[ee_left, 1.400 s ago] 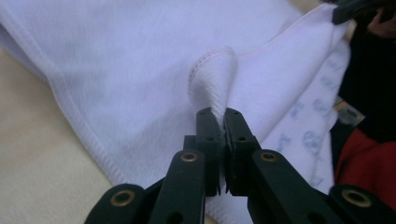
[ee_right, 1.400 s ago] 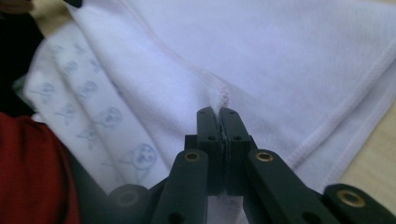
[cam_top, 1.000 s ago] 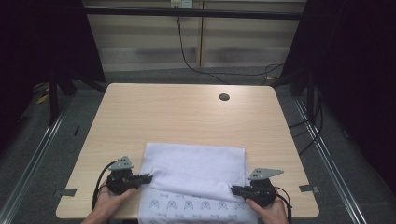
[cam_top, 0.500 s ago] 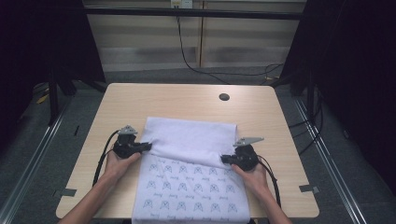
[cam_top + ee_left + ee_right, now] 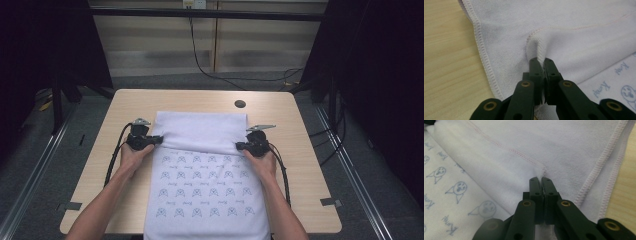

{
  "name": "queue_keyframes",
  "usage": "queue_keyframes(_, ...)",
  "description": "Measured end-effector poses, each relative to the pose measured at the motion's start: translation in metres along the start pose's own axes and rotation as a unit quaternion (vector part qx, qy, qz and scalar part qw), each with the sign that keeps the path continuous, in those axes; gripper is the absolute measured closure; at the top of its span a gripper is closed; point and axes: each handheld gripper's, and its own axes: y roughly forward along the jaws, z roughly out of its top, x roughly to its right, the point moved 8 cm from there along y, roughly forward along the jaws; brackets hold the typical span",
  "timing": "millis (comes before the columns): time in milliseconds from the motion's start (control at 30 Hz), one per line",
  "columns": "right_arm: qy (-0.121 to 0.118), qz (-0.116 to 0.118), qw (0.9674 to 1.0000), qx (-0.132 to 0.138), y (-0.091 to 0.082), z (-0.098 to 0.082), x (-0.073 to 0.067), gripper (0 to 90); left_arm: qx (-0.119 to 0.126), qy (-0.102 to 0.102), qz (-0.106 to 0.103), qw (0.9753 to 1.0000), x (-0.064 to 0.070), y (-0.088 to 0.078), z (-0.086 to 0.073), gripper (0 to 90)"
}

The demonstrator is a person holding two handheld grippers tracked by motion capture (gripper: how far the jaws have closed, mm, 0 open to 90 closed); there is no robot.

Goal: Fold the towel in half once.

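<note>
Tongs first: the left gripper (image 5: 541, 60) had its black jaws pressed together on a pinch of hem of the white terry towel with small blue cartoon prints (image 5: 205, 195), and the right gripper (image 5: 541, 179) was doing the same on its own side, cloth bunched up right at the tips. From the high view each gripper sat at a side edge of the towel, left gripper (image 5: 150, 141) and right gripper (image 5: 245, 146), with the plain white underside lying folded over the printed side between them. The towel lay flat on the light wooden table (image 5: 310, 165), its far fold near the small dark hole in the tabletop (image 5: 240, 104) and its near end hanging off the table's front edge.

My read was that this was mid-fold, with the pinched edge being carried across the towel. The next move looked like it called for keeping both corners level and taut, lining up the hems, then letting go only once the layer lay flat.
</note>
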Motion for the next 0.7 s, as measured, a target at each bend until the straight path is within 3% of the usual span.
queue_keyframes(67, 0.004, 0.008, 0.9999, 0.01, -0.003, 0.001, 0.0, 88.7, 0.002, -0.001, -0.012, 0.9999, 0.003, -0.005, 0.0, 87.1)
queue_keyframes(133, 0.004, 0.019, 0.9993, 0.033, -0.013, 0.009, -0.001, 88.7, 0.031, -0.015, -0.034, 0.9988, 0.009, -0.018, 0.006, 87.1)
queue_keyframes(167, 0.007, 0.026, 0.9985, 0.049, -0.021, 0.015, -0.002, 88.7, 0.045, -0.016, -0.052, 0.9975, 0.014, -0.027, 0.011, 87.0)
queue_keyframes(233, -0.002, 0.034, 0.9968, 0.073, -0.038, 0.027, -0.005, 88.7, 0.073, -0.01, -0.064, 0.9952, 0.025, -0.046, 0.021, 87.0)
queue_keyframes(300, -0.013, 0.034, 0.9949, 0.094, -0.059, 0.04, -0.009, 88.7, 0.101, 0.0, -0.085, 0.9912, 0.038, -0.068, 0.032, 87.0)
queue_keyframes(367, -0.017, 0.04, 0.9918, 0.121, -0.082, 0.052, -0.011, 88.7, 0.127, 0.012, -0.093, 0.9875, 0.051, -0.091, 0.04, 87.0)
queue_keyframes(400, -0.02, 0.042, 0.9899, 0.134, -0.094, 0.057, -0.012, 88.7, 0.141, 0.011, -0.103, 0.9846, 0.057, -0.103, 0.043, 87.0)
queue_keyframes(467, -0.025, 0.05, 0.9864, 0.155, -0.118, 0.061, -0.016, 88.7, 0.162, 0.016, -0.119, 0.9794, 0.069, -0.123, 0.04, 86.9)
queue_keyframes(533, -0.033, 0.061, 0.984, 0.164, -0.137, 0.057, -0.024, 88.7, 0.168, 0.024, -0.134, 0.9763, 0.083, -0.136, 0.029, 86.9)
queue_keyframes(600, -0.051, 0.061, 0.9836, 0.162, -0.151, 0.048, -0.034, 88.7, 0.158, 0.044, -0.136, 0.977, 0.095, -0.145, 0.017, 86.9)
queue_keyframes(700, -0.068, 0.067, 0.9828, 0.158, -0.168, 0.033, -0.048, 88.7, 0.165, 0.041, -0.154, 0.9734, 0.108, -0.161, 0.008, 86.9)
